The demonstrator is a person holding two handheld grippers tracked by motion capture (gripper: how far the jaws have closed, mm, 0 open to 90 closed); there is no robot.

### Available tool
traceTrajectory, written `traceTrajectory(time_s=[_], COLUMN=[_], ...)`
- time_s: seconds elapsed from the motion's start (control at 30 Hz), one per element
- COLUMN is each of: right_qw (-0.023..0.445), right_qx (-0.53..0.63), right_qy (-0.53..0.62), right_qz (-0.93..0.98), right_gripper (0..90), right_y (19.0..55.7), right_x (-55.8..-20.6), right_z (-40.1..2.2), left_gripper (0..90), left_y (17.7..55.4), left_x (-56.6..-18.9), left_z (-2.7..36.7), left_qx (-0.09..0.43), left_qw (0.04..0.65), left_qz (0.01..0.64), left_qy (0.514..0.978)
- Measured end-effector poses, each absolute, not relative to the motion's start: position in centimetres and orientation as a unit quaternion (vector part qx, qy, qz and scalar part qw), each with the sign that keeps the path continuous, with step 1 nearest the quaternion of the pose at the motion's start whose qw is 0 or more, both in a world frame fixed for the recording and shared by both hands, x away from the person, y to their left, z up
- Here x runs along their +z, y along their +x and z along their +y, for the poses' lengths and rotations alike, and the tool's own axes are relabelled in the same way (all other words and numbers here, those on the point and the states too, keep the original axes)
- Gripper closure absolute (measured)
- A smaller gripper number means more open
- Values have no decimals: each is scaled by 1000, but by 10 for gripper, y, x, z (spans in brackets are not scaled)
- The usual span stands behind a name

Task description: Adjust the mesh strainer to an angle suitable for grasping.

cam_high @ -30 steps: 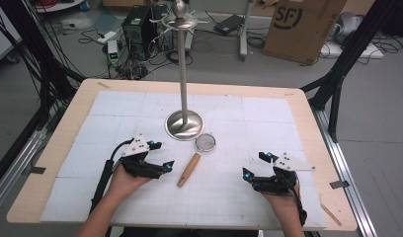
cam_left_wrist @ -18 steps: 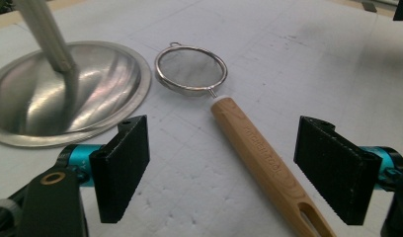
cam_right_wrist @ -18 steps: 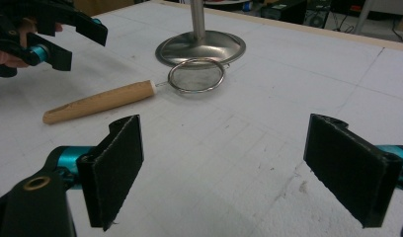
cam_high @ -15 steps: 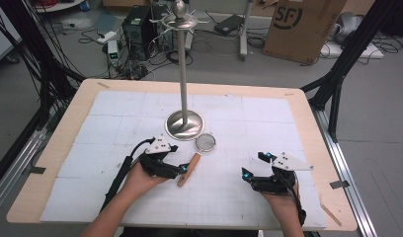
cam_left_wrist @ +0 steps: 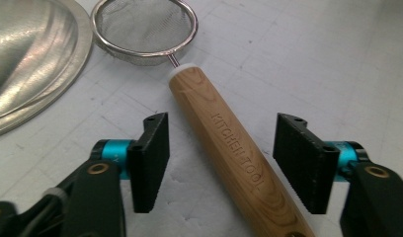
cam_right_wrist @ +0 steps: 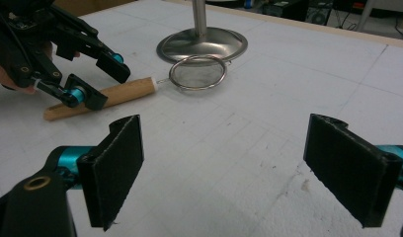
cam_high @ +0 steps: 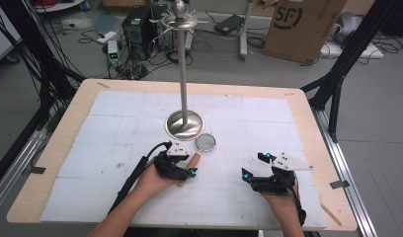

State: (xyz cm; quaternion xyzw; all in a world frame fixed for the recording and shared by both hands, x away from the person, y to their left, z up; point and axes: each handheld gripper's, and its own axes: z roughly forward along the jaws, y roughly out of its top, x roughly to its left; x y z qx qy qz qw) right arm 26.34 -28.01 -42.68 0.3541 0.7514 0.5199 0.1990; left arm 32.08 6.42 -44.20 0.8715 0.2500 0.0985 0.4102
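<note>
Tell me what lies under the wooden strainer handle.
The wooden strainer handle lies flat on the white gridded mat, between the left gripper's open jaws. The mat beneath it is covered.

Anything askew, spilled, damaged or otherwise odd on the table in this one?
Nothing stands out. The strainer lies flat beside the stand base, its wooden handle whole and between the left gripper's jaws, which have just been closing but are not yet touching it. The white mat shows only faint scuffs.
</note>
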Motion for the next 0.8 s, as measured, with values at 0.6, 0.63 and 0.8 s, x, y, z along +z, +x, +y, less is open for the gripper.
traceTrajectory(time_s=[0.6, 0.63, 0.8], right_qw=[199, 198, 198], right_qx=[517, 517, 517], right_qy=[351, 351, 351], right_qz=[755, 755, 755], right_gripper=[146, 146, 146], right_y=[264, 264, 263], right_x=[-427, -427, -427], right_z=[-279, -279, -279], left_gripper=[647, 653, 671], left_y=[313, 312, 311], left_x=[-441, -441, -441], left_z=[61, 61, 60], left_qx=[78, 74, 60], left_qw=[403, 404, 400], left_qz=[197, 198, 187], left_qy=[890, 890, 895])
